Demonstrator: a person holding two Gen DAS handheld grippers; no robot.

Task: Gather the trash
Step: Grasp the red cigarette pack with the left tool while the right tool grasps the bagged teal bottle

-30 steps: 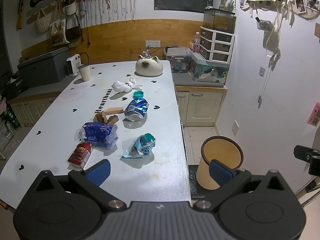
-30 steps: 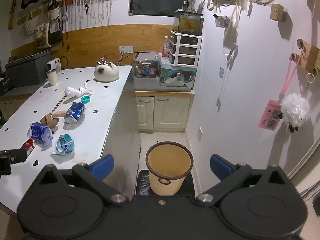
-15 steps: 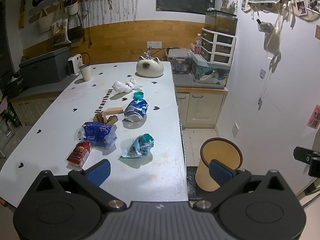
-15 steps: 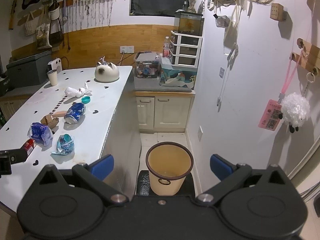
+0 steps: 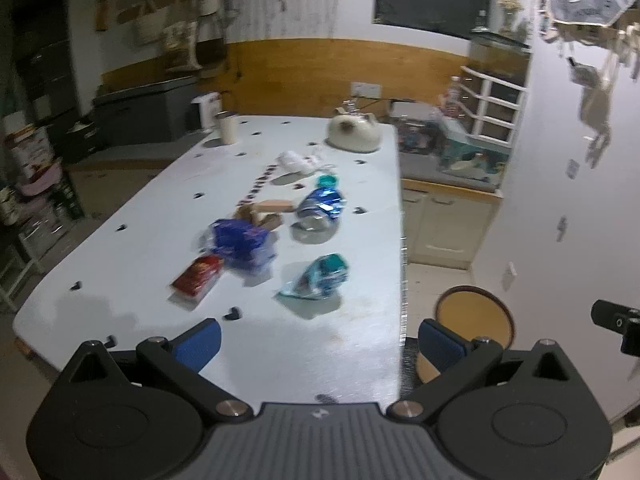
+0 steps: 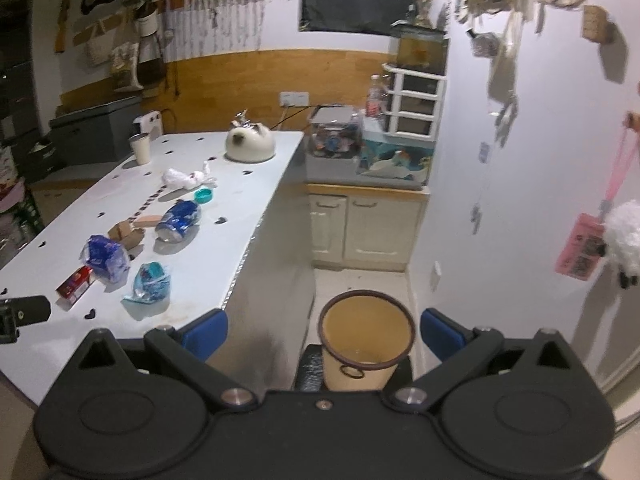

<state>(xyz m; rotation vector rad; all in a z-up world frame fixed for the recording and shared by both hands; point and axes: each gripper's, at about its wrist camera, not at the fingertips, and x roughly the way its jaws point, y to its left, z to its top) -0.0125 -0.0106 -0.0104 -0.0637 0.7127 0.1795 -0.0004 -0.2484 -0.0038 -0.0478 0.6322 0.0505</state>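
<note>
I am holding my left gripper [image 5: 318, 338] spread and empty above the counter [image 5: 132, 264], aiming at the trash there, teal wrapper [image 5: 318, 278] nearest. My right gripper [image 6: 322, 330] is hanging spread over the bin [image 6: 366, 334], ready for drops.

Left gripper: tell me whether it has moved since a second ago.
Yes. The left gripper has swung leftward: against the white table, more of the table's left side now shows, and the round tan trash bin sits lower right, partly behind its finger.
</note>
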